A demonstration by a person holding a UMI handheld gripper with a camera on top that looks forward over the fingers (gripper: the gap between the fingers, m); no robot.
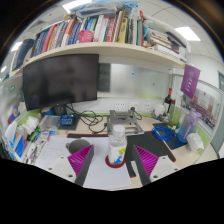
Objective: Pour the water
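A small clear plastic bottle [117, 146] with a white cap and a blue and white label stands upright on a round red coaster [116, 161] on the white desk [100, 178]. My gripper [113, 161] is open. Its two fingers with magenta pads [81, 159] flank the bottle, with a clear gap on each side. The bottle sits between the fingertips, slightly nearer the right finger. No cup or other vessel for water is clearly visible near it.
A dark monitor [62, 80] stands at the back left under a shelf of books [90, 30]. A blue tray [166, 133] and clutter lie at the right; boxes and packets [22, 135] crowd the left. A black strip [130, 166] lies beside the coaster.
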